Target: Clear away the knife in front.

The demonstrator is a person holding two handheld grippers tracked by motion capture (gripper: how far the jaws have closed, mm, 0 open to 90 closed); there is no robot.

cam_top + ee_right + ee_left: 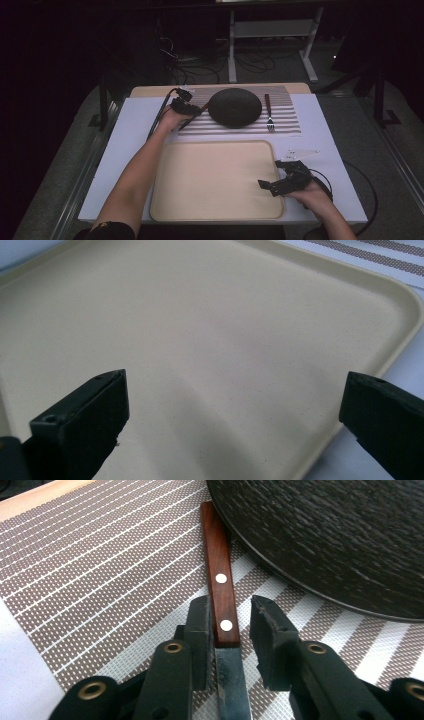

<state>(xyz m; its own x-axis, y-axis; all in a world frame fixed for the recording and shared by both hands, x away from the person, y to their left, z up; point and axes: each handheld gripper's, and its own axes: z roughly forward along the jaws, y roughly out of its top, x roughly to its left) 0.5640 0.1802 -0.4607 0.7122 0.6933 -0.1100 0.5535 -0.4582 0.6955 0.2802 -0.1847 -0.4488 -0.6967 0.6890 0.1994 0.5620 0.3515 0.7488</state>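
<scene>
At the far edge of the counter [125,165], on the striped mat [285,117], we find the work of the moment: a knife [220,587] lying flat just beside the left rim of the dark plate [235,107], well apart from the fork [269,112] on the plate's other side. The tray [215,182] waits bare at the near edge.

Our left claw [231,625] straddles the knife where wooden handle meets blade, one pad against the handle's side, the other with a sliver of mat visible between it and the wood, so nothing is clamped yet. Our right claw [235,405] hangs wide open over the tray's near right corner, holding nothing.

We judge the knife light and stiff, its riveted wooden handle offering better friction than the smooth steel blade, which would likely slip and is the part to avoid. The handle's lower end, near its rivets, looks the sound place to pinch across the narrow sides. Lying flat on woven mat, it leaves little room beneath, so we expect a shallow bite and some risk of pivoting once lifted.
</scene>
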